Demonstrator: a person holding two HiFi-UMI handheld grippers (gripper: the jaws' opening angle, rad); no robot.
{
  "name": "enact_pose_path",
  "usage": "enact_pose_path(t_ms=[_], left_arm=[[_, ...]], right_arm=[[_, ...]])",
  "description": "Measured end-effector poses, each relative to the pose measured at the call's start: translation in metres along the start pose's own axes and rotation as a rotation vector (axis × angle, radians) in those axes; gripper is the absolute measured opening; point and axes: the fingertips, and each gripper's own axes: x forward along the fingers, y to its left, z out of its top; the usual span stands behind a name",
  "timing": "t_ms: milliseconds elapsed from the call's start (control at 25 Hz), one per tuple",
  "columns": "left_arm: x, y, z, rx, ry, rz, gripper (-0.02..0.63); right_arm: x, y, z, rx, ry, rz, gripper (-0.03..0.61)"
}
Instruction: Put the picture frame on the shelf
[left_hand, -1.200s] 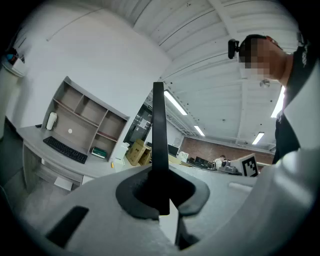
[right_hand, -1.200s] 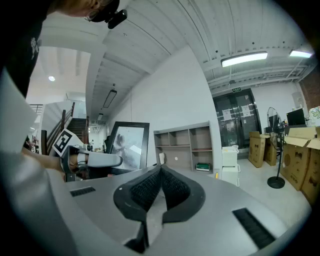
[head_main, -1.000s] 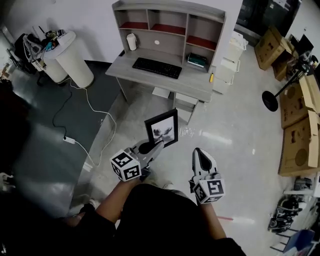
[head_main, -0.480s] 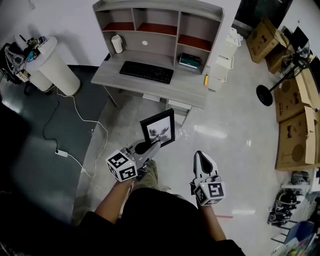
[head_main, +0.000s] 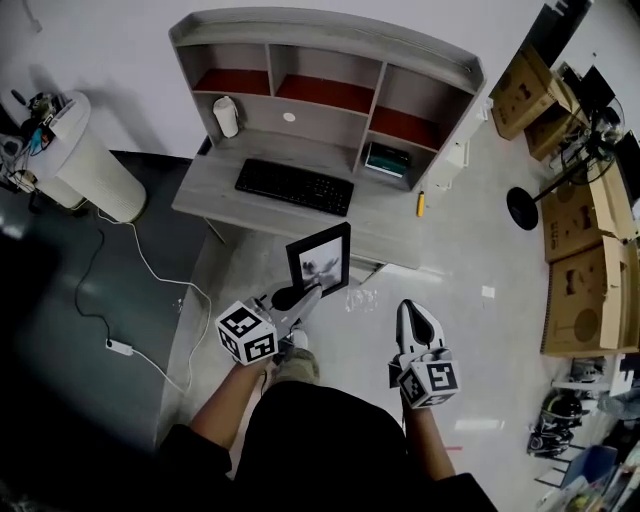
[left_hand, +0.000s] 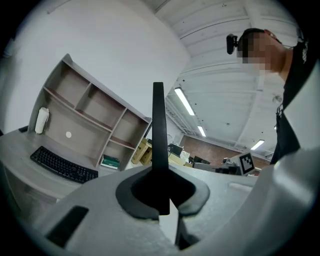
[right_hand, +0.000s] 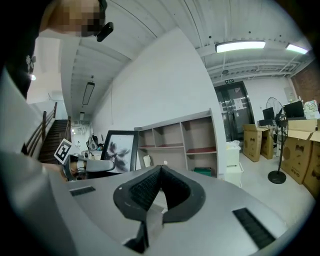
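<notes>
Closer now, the desk and its shelf loom larger. Just before the desk, the left gripper clamps the upright picture frame, which hides part of the desk's front edge. The right gripper, nearby, is closed and empty. A keyboard lies on the desk.

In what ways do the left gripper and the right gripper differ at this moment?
The left gripper has its jaws shut on the lower edge of the picture frame, held upright; the right gripper has its jaws shut on nothing. In the head view the left gripper slants rightward, while the right gripper points straight ahead. Both face the desk.
</notes>
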Motion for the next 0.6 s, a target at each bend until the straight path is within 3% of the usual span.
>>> enact_pose_path(t_ms=[200, 600], left_arm=[[0.014, 0.048, 0.037, 0.087, 0.029, -0.030, 0.029], [0.071, 0.088, 0.062, 0.094, 0.064, -0.140, 0.029]], right_arm=[[0.058, -0.016, 0.023, -0.029, -0.022, -0.062, 0.012], [0.115, -0.005, 0.001, -0.001, 0.044, -0.079, 0.012]])
